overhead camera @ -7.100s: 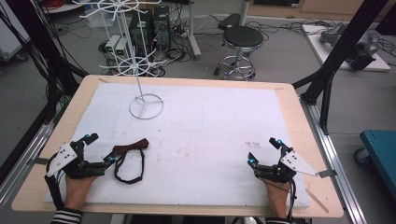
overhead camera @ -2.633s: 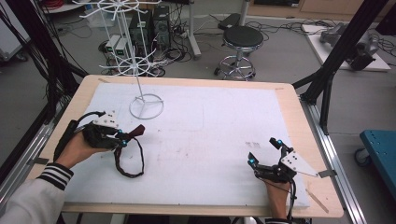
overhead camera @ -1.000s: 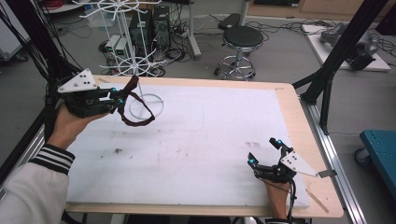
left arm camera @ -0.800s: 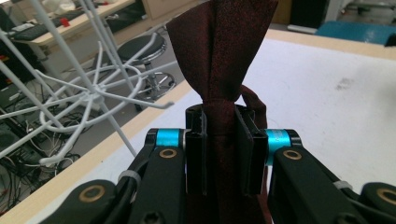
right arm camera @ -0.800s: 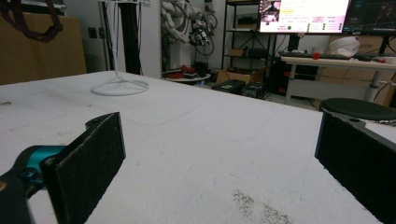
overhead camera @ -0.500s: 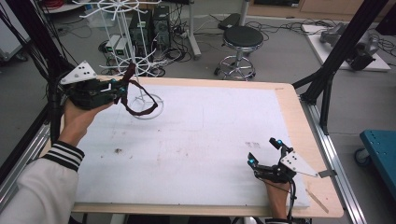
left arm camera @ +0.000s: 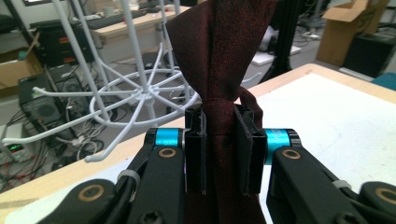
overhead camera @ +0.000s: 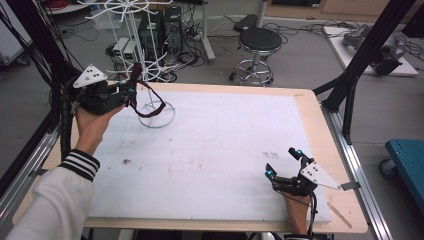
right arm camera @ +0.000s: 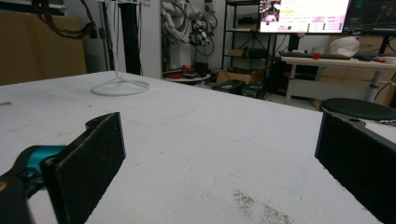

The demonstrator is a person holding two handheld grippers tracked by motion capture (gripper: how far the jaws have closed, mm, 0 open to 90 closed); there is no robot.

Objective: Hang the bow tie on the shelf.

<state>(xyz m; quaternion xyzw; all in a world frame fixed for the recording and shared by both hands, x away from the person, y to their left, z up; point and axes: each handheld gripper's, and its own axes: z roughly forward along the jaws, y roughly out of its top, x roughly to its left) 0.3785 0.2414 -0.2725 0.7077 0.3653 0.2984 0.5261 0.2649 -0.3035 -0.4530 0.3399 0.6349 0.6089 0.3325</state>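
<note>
A dark red necktie hangs in a loop from my left gripper, which is shut on its band and held up beside the white wire rack at the table's far left. In the left gripper view the dark red necktie is pinched between the black pads, with the rack's hooked white arms just behind. My right gripper rests on the white mat near the front right, jaws wide open with nothing between them; the right gripper looks across the mat toward the rack's ring base.
The rack's ring base stands on the white mat. Wooden table edges frame the mat. A black stool and computer boxes stand on the floor beyond the table. A blue cart is at the right.
My left gripper has lifted the necktie off the mat and carried it up and back to the rack. The right gripper has stayed still.
</note>
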